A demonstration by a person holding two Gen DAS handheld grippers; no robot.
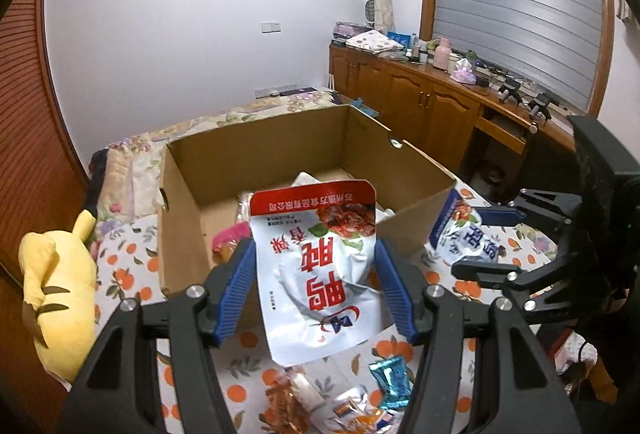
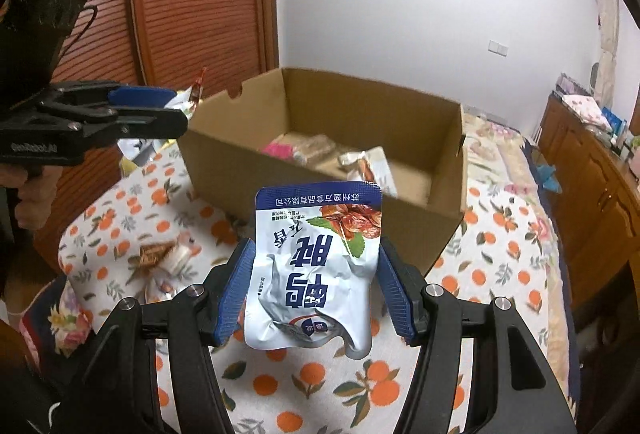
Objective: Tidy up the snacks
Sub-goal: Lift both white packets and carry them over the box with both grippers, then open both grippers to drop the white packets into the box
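My left gripper (image 1: 316, 286) pinches a red-topped snack pouch (image 1: 316, 266) by its sides, and my right gripper (image 2: 314, 290) pinches a blue-topped snack pouch (image 2: 316, 270) the same way, both lifted clear of the orange-print cloth (image 2: 500, 266). Beyond them stands the open cardboard box (image 2: 400, 218) with a few packets (image 2: 312, 150) already inside, while loose snacks (image 1: 340, 406) lie on the cloth below.

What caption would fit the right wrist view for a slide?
Right gripper holds a blue-topped snack pouch before an open cardboard box.
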